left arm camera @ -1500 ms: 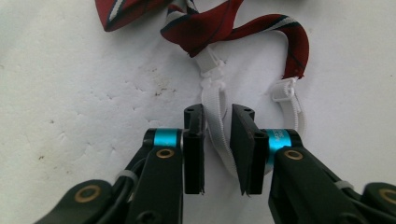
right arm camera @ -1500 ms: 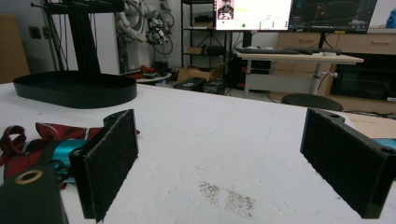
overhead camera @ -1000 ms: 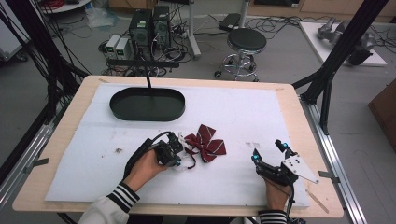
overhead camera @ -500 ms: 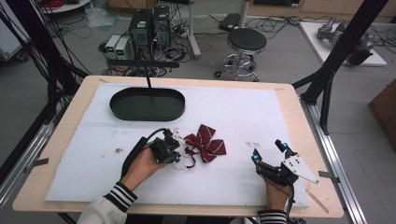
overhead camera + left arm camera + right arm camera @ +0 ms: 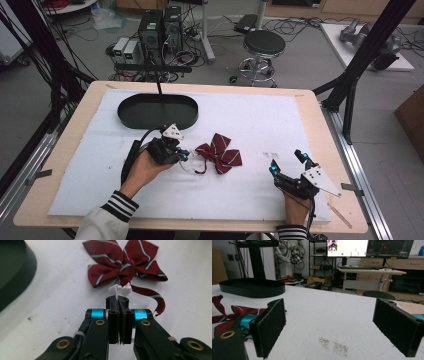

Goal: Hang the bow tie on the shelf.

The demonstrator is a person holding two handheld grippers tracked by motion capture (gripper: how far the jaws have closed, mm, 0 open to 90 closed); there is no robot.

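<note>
A dark red bow tie (image 5: pixel 219 152) with white stripes lies flat on the white mat, its strap curling toward the table's front. My left gripper (image 5: pixel 182 156) is at its left side, and in the left gripper view this gripper (image 5: pixel 117 300) is shut on the white elastic cord (image 5: pixel 120 290) at the bow tie's (image 5: pixel 122 262) knot. The right gripper (image 5: pixel 286 161) rests on the mat at the front right, well apart from the bow. Its jaws stand wide open (image 5: pixel 334 322) with nothing between the pads (image 5: pixel 272 322); the bow tie (image 5: pixel 227 310) shows at far left there.
A black oval tray (image 5: pixel 157 111) on a stand sits at the back left of the mat, close behind my left hand (image 5: pixel 145 167). A faint grey smudge (image 5: pixel 334 345) marks the mat ahead of the right gripper. Wooden table edges (image 5: pixel 320 125) frame the mat.
My left gripper has lifted a little and shifted toward the tray, still closed on the cord. The bow tie's body stays about where it was. The right gripper has not moved.
</note>
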